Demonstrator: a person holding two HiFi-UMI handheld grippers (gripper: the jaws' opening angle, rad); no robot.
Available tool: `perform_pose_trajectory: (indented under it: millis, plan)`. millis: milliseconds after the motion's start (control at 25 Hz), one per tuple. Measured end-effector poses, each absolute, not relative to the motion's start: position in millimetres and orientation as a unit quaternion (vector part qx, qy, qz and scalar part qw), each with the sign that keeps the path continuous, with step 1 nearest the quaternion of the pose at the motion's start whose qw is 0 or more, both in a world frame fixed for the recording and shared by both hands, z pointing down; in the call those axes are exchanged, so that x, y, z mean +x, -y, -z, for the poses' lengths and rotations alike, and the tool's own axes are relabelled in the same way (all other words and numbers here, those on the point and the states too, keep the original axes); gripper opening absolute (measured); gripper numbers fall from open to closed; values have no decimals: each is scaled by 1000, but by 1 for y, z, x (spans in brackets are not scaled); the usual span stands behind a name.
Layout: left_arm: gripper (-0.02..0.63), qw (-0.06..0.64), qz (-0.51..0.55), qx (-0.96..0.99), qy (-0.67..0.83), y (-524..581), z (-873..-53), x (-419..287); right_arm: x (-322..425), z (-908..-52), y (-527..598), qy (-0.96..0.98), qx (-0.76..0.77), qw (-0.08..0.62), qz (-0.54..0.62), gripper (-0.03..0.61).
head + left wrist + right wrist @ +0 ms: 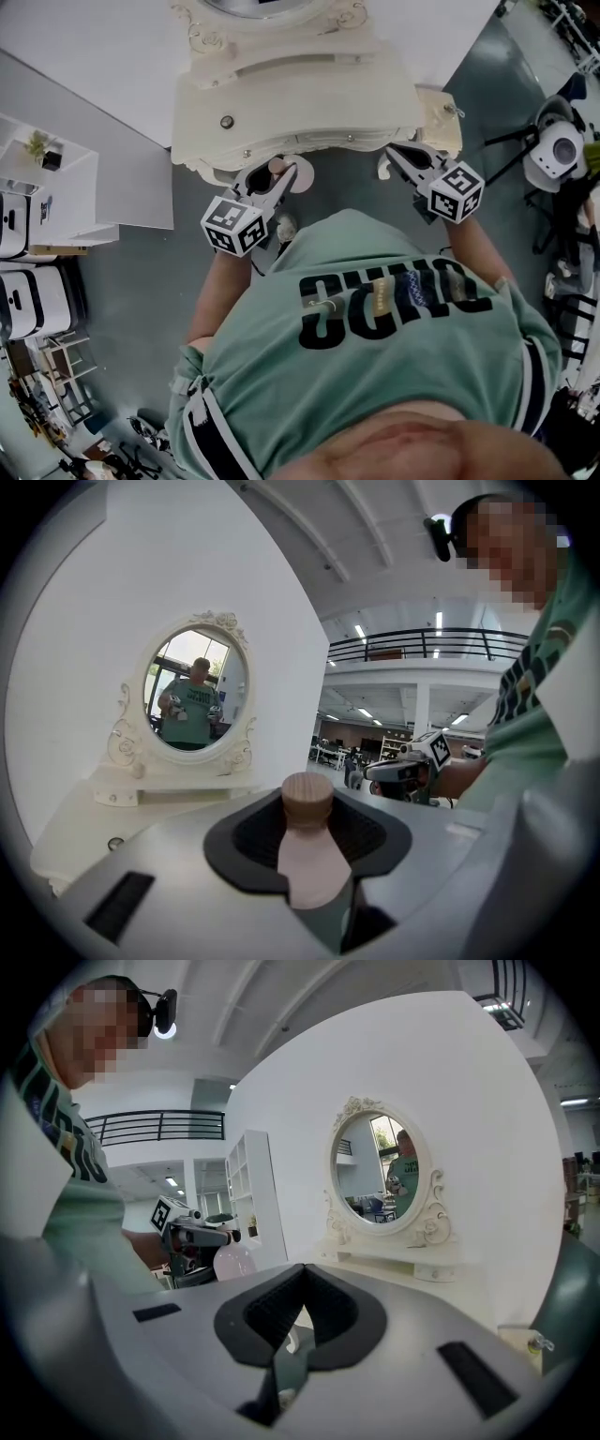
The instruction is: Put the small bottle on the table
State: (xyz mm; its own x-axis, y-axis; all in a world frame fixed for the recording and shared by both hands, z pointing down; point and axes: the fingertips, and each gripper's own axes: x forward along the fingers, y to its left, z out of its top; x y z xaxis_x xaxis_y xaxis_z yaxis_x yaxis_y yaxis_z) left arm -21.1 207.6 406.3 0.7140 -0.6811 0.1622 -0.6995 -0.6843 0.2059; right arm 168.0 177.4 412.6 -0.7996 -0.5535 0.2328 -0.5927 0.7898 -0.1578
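The small bottle point(277, 166) has a pale pink body and a round wooden cap. My left gripper point(275, 178) is shut on it, just in front of the cream dressing table point(309, 103). In the left gripper view the bottle point(307, 803) stands upright between the dark pads, cap on top, and the left gripper point(307, 841) points toward the table's oval mirror point(195, 697). My right gripper point(398, 155) hovers at the table's front right corner. Its pads meet at the tips in the right gripper view, so the right gripper point(302, 1290) is shut and holds nothing. That view also shows the bottle point(234, 1260) in the left gripper.
A white wall stands behind the dressing table point(441, 1269). A white shelf unit point(56, 187) stands on the left. On the right, a white device on a dark tripod point(558, 150) stands on the grey floor. The person's body fills the lower head view.
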Motion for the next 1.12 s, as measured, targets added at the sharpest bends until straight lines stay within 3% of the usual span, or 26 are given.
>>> perform_pose_trajectory:
  millis: [640,1120]
  plan:
    - [140,102,-70,953,278,-35,-382,-172,2,-386,-23,913,384,76,-115,-6]
    - [140,125,-74,956,257,40,-398,-190,-15,-405,46,904,394,97,-136,-6]
